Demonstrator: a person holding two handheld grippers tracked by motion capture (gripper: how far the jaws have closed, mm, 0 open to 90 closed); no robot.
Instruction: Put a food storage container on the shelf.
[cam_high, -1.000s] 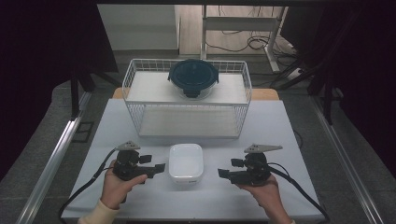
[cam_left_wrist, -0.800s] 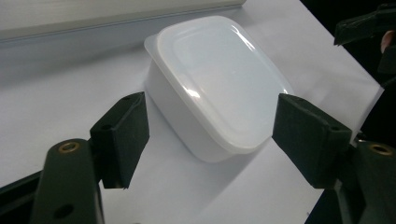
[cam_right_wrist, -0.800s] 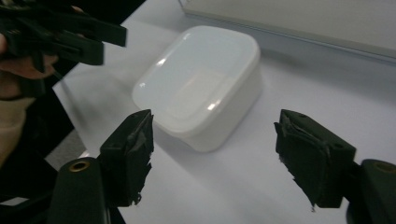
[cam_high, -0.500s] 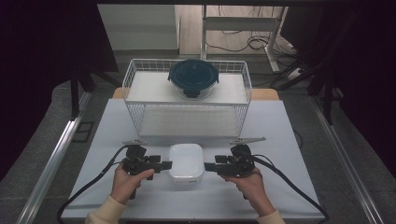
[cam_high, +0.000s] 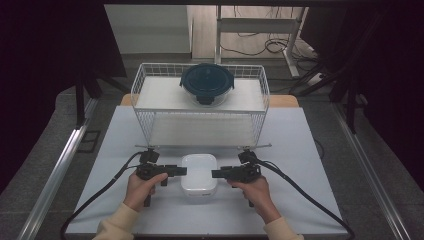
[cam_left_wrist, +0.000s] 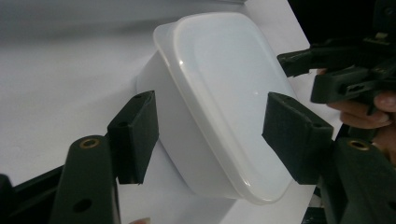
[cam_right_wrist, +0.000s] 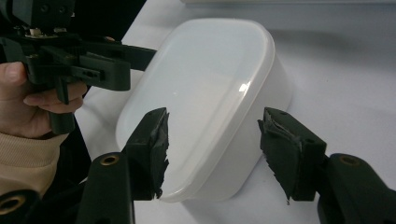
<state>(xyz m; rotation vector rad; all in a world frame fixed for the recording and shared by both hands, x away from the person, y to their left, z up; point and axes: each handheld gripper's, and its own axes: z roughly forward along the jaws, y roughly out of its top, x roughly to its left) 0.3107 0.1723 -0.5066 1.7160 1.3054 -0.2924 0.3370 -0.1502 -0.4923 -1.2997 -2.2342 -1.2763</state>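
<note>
A white lidded rectangular container (cam_high: 199, 172) lies on the white table (cam_high: 300, 150) near its front edge. My left gripper (cam_high: 176, 170) comes level at the container's left side, and my right gripper (cam_high: 219, 173) at its right side. In the left gripper view, the container (cam_left_wrist: 219, 102) lies between the pads (cam_left_wrist: 135, 133), one by the wall under the rim and one over the lid, with gaps showing. In the right gripper view the container (cam_right_wrist: 210, 93) likewise sits between the spread pads (cam_right_wrist: 285, 151). Both grippers' jaws have just been closing around the container's edges.
A white wire basket (cam_high: 150, 125) stands behind the container, and a dark blue round lidded bowl (cam_high: 206, 82) sits in it at the back. Black cables (cam_high: 100, 195) trail from both grippers towards the table's front corners. A metal rail (cam_high: 60, 165) runs along the left.
Both hands have moved inward and down from the table's sides to the white container. The jaws of both grippers have narrowed and now straddle its left and right edges.
</note>
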